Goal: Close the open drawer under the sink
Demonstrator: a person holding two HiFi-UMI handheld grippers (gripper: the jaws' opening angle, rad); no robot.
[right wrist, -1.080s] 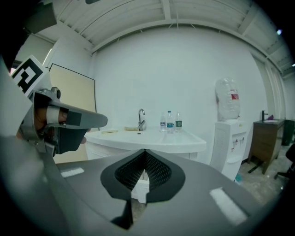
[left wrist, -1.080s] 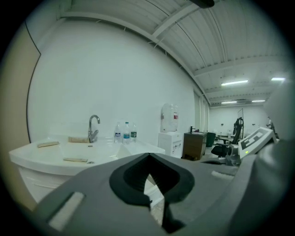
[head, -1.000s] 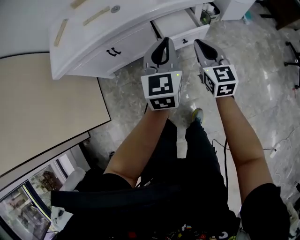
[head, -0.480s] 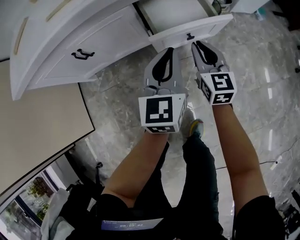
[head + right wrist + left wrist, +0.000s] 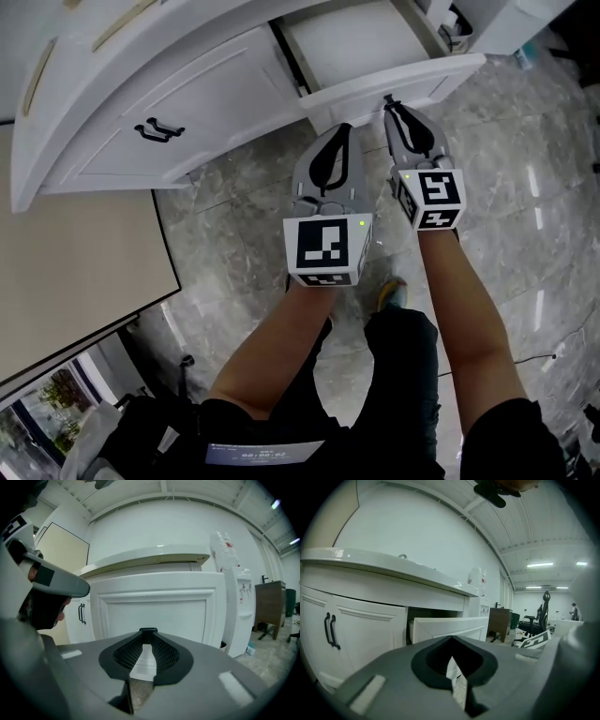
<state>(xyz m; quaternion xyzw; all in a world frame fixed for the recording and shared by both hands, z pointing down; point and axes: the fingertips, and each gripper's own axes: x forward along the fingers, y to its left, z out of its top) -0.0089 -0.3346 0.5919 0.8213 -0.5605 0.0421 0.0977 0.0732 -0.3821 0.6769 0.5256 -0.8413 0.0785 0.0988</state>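
Far left of the head view: beige panel [image 5: 75, 262], flat, bordering the white vanity [image 5: 56, 141].

Upper left: vanity doors, shut, with paired black handles [image 5: 155, 128].

Centre: left gripper [image 5: 340, 128], marker cube toward the camera. Its own view shows the jaws pressed together with nothing held. Tips point at the vanity, just short of the drawer front.

Upper centre to upper right: drawer [image 5: 361, 42], white, pulled well out of the vanity. The front panel fills the middle of the right gripper view [image 5: 154, 604] and shows at an angle in the left gripper view [image 5: 447, 626].

Right of centre: right gripper [image 5: 390, 103], jaws closed on themselves, gripping nothing. Tips sit at the lower edge of the drawer front; contact cannot be confirmed.

Lower right: grey marbled floor [image 5: 511, 216].

Right edge of the right gripper view: white water dispenser [image 5: 239, 611], just beside the vanity.
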